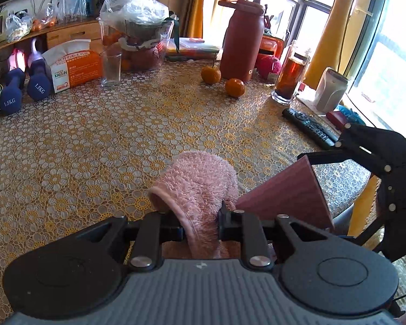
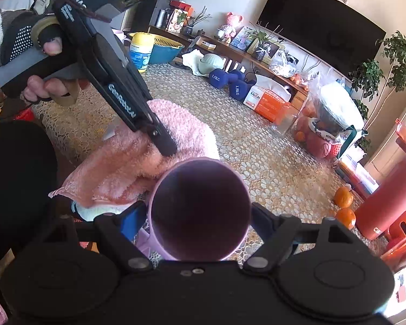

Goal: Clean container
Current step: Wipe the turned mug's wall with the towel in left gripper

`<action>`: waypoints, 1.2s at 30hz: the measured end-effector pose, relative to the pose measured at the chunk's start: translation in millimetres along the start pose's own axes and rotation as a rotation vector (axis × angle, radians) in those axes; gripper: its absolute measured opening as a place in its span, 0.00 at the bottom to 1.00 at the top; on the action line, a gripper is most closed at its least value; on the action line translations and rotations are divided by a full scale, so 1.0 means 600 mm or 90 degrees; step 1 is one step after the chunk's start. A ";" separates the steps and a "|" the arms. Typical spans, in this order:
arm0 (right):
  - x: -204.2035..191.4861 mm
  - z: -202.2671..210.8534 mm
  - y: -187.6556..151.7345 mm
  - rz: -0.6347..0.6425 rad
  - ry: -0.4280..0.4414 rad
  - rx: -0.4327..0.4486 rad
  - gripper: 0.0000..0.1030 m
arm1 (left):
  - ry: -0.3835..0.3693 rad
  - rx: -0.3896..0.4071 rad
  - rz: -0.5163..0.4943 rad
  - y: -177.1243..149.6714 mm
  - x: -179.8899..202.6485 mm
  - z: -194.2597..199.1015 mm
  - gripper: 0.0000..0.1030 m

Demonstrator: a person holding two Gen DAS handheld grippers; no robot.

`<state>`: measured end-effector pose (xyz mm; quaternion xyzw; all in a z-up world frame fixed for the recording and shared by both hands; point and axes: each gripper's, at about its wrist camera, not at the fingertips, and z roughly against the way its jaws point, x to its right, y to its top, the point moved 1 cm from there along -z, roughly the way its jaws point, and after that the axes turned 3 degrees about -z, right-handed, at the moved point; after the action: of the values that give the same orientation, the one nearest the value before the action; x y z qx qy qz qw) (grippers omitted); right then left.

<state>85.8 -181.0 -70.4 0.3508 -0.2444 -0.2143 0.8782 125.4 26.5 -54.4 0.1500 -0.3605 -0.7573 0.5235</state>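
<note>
A fluffy pink cloth [image 1: 200, 181] is pinched between the fingers of my left gripper [image 1: 199, 226], bunched up above the patterned tablecloth. In the right wrist view the same cloth [image 2: 154, 146] spreads out just left of a pink cup [image 2: 200, 211], whose dark open mouth faces the camera. My right gripper [image 2: 200, 218] is shut on the cup, one finger on each side of its wall. From the left wrist view, the cup [image 1: 287, 192] appears tilted at the right, held by the right gripper [image 1: 346, 149]. The left gripper [image 2: 162, 140] presses into the cloth beside the cup's rim.
On the table [image 1: 121, 140] stand a red bottle [image 1: 242, 40], two oranges [image 1: 223, 80], a glass of dark tea [image 1: 289, 78], a remote [image 1: 310, 127], an empty glass [image 1: 111, 67], a tissue box [image 1: 73, 65] and blue dumbbells [image 1: 24, 86]. A gloved hand [image 2: 40, 62] holds the left tool.
</note>
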 end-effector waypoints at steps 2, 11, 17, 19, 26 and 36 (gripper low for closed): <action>0.007 -0.003 0.003 -0.021 0.005 -0.003 0.79 | -0.018 0.020 -0.006 0.007 0.013 0.022 0.20; 0.041 -0.016 0.016 -0.123 0.019 -0.025 0.80 | -0.078 0.076 -0.036 0.019 0.077 0.071 0.20; 0.050 -0.017 0.014 -0.155 0.024 -0.028 0.79 | -0.063 0.056 -0.039 0.012 0.086 0.036 0.20; 0.051 -0.019 0.014 -0.161 0.023 -0.028 0.79 | -0.057 0.053 -0.037 0.009 0.085 0.026 0.20; 0.061 -0.022 0.012 -0.187 0.026 -0.027 0.79 | -0.023 0.031 -0.028 0.007 0.069 -0.001 0.20; 0.065 -0.023 0.010 -0.207 0.025 -0.023 0.79 | 0.022 -0.013 -0.016 -0.001 0.030 -0.060 0.20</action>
<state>125.9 -191.6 -63.9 0.3741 -0.1633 -0.3511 0.8427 139.6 -3.6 -77.0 0.1620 -0.3416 -0.7649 0.5215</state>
